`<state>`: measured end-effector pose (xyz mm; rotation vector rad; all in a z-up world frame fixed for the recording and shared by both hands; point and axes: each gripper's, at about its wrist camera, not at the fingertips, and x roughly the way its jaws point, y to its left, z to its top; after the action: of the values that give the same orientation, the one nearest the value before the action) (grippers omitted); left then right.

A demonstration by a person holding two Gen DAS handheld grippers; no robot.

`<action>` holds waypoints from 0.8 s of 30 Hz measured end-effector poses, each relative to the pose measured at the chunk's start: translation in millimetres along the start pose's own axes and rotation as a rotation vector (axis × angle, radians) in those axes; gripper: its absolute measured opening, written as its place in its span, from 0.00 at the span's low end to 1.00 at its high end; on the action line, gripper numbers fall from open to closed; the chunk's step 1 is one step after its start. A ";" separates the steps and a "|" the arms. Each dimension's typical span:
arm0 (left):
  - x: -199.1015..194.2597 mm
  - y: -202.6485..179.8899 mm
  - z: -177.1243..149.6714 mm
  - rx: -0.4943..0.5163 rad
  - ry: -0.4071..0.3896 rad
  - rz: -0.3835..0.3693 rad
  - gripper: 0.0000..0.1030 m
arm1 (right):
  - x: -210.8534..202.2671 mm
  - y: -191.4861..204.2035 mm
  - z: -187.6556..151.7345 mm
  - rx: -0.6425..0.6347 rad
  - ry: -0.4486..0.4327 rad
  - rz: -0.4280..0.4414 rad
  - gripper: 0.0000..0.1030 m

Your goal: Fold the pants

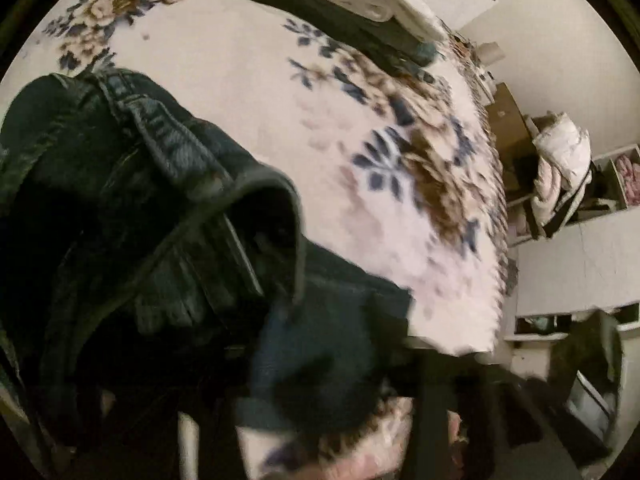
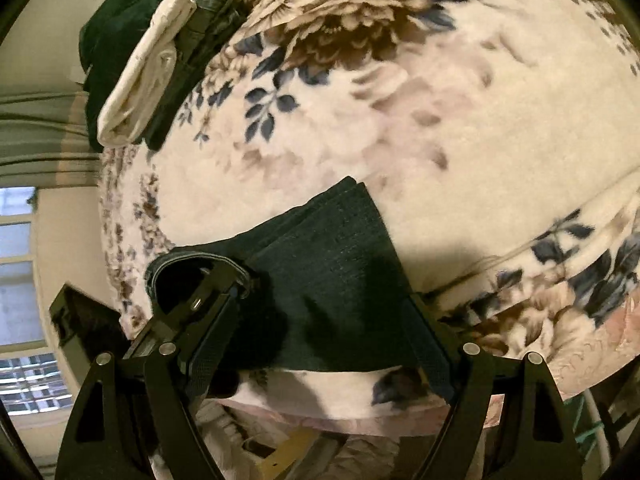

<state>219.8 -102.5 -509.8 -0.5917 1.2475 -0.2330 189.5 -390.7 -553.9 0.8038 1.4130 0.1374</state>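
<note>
Dark denim pants (image 1: 152, 184) fill the left half of the left wrist view, the waistband bunched and lifted close to the camera above the floral blanket (image 1: 312, 128). The left gripper's fingers are hidden under the denim; it appears shut on the waistband. In the right wrist view the pants' leg end (image 2: 332, 264) lies flat on the blanket (image 2: 460, 128) near the bed's edge. My right gripper (image 2: 324, 300) is open, its fingers (image 2: 428, 336) straddling the leg end, the left one tucked into a hem fold (image 2: 188, 264).
A stack of folded clothes, dark and cream (image 2: 160, 56), sits at the far side of the bed, also in the left wrist view (image 1: 352, 4). White shelves with clothing (image 1: 568, 184) stand beside the bed. A window (image 2: 20, 280) is at left.
</note>
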 end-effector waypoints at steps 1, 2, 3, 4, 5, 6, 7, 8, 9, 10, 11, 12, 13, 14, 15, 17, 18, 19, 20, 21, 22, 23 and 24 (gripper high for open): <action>-3.7 -2.4 -4.7 0.014 0.011 0.005 0.90 | -0.7 -1.7 -0.7 0.000 0.006 0.018 0.84; -12.4 -5.4 -10.5 0.032 0.010 0.014 0.91 | -1.2 -2.5 -1.8 -0.002 0.009 0.022 0.84; -21.0 -8.5 -16.5 0.053 0.006 0.017 0.91 | -1.4 -2.5 -2.8 -0.009 0.014 0.031 0.84; -32.3 -11.0 -23.8 0.080 0.004 0.021 0.91 | -0.4 0.7 -6.4 -0.018 0.017 0.041 0.84; -42.4 -11.7 -28.1 0.101 0.009 0.040 0.91 | 1.8 4.9 -9.6 -0.033 0.023 0.049 0.84; -55.5 -9.0 -31.4 0.114 0.009 0.078 0.91 | 5.4 10.1 -12.8 -0.052 0.037 0.056 0.84; -60.9 -5.6 -30.0 0.116 0.000 0.100 0.91 | 11.3 17.4 -16.5 -0.066 0.057 0.080 0.84; -76.0 2.1 -31.1 0.128 -0.019 0.171 0.91 | 16.4 22.6 -19.8 -0.076 0.074 0.102 0.84; -90.6 13.2 -30.1 0.128 -0.046 0.245 0.91 | 25.8 31.8 -23.7 -0.096 0.103 0.131 0.84; -99.1 22.1 -27.9 0.121 -0.065 0.280 0.91 | 37.8 45.4 -28.2 -0.126 0.132 0.156 0.84; -112.2 37.8 -24.6 0.106 -0.092 0.355 0.91 | 50.4 59.3 -31.6 -0.152 0.153 0.182 0.84; -122.8 54.5 -20.4 0.086 -0.116 0.433 0.91 | 59.9 68.8 -33.5 -0.164 0.166 0.202 0.84; -128.1 69.7 -15.6 0.067 -0.122 0.470 0.91 | 73.8 80.8 -35.4 -0.169 0.181 0.233 0.84; -131.5 83.5 -11.3 0.044 -0.119 0.486 0.91 | 89.9 93.5 -36.3 -0.175 0.198 0.260 0.84; -134.8 97.6 -7.1 0.015 -0.116 0.507 0.91 | 109.7 107.0 -36.5 -0.187 0.219 0.269 0.84; -142.6 130.4 0.6 -0.056 -0.114 0.541 0.91 | 138.8 122.3 -34.6 -0.175 0.253 0.284 0.82; -145.6 140.3 2.3 -0.075 -0.112 0.550 0.91 | 150.3 128.4 -35.7 -0.162 0.264 0.312 0.75; -149.7 148.7 5.1 -0.091 -0.120 0.559 0.91 | 156.2 134.6 -37.6 -0.157 0.252 0.295 0.35; -156.9 156.2 5.0 -0.097 -0.139 0.567 0.91 | 155.7 137.8 -38.3 -0.160 0.242 0.266 0.15; -160.3 157.9 7.6 -0.096 -0.151 0.571 0.91 | 149.8 139.7 -38.0 -0.155 0.225 0.267 0.15; -166.4 158.5 10.0 -0.094 -0.170 0.571 0.91 | 133.6 139.4 -34.9 -0.144 0.183 0.271 0.05; -171.3 159.0 9.5 -0.093 -0.183 0.569 0.91 | 117.4 137.3 -30.2 -0.136 0.147 0.281 0.05; -175.4 158.1 9.9 -0.092 -0.195 0.563 0.91 | 100.8 135.0 -26.1 -0.133 0.116 0.289 0.05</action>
<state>149.7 115.1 -449.4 -0.3123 1.1891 0.3473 235.4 -226.6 -558.4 0.8968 1.3737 0.5020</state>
